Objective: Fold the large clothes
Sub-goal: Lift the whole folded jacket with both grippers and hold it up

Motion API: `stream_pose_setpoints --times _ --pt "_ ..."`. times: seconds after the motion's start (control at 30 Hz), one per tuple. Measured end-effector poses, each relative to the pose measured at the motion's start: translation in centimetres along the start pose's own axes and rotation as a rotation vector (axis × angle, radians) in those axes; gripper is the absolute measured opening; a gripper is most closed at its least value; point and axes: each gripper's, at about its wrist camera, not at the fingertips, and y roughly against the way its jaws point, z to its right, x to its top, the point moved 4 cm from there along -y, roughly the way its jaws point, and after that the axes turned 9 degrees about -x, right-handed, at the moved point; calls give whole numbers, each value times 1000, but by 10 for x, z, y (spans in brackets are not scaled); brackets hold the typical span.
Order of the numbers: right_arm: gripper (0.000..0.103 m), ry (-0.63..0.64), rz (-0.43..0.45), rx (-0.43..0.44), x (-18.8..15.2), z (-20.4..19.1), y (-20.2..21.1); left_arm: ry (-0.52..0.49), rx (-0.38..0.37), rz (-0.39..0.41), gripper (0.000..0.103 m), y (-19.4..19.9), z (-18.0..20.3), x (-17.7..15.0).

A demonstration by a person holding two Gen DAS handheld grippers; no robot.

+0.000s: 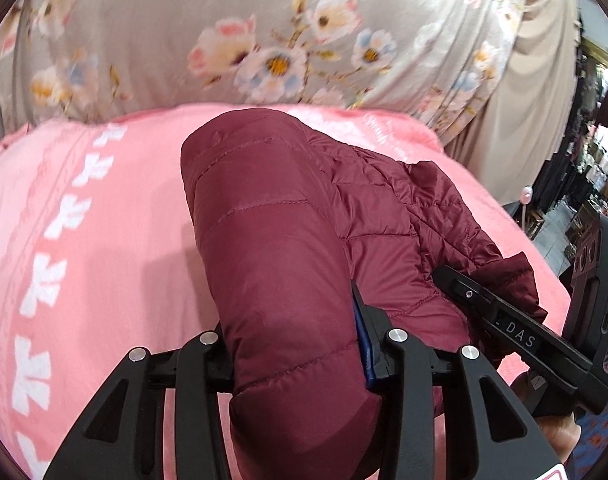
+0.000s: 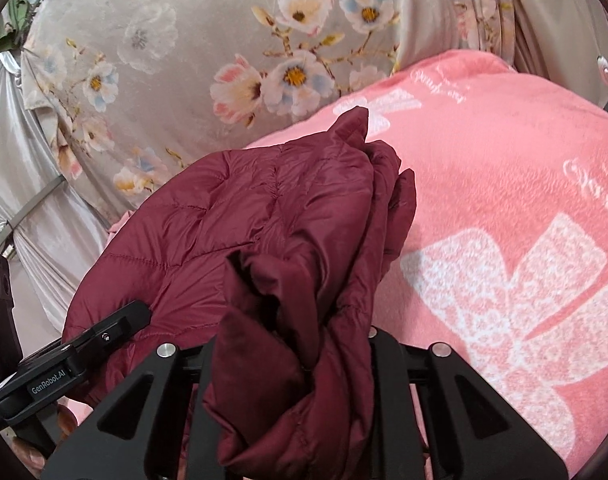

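A maroon quilted puffer jacket (image 1: 272, 208) lies bunched on a pink blanket (image 1: 84, 220) with white bow patterns. My left gripper (image 1: 296, 344) is shut on a thick padded fold of the jacket, which bulges up between its jaws. In the right wrist view my right gripper (image 2: 292, 352) is shut on a crumpled edge of the same jacket (image 2: 240, 220). The two grippers are close together at the jacket's near side. The right gripper's finger (image 1: 516, 332) shows at the right of the left wrist view. The left gripper's finger (image 2: 84, 344) shows at the lower left of the right wrist view.
A grey floral bedsheet (image 1: 264, 32) lies behind the blanket (image 2: 504, 160). Silver curtains (image 2: 20, 152) hang at the left in the right wrist view. Cluttered shelves (image 1: 592, 176) stand at the far right in the left wrist view.
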Motion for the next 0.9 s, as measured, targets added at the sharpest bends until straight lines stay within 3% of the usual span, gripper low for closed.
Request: stream_pose_setpoints --times 0.2,0.47,0.67,0.9 --pt "17 47 111 19 29 -20 29 -79 -17 109 38 30 13 26" --pt "17 150 233 61 80 -70 33 -185 18 271 38 62 3 72" --pt "17 229 320 107 115 -118 13 -224 20 375 38 72 -35 106" --pt "17 324 377 149 140 -182 -47 -254 37 474 38 62 -102 143"
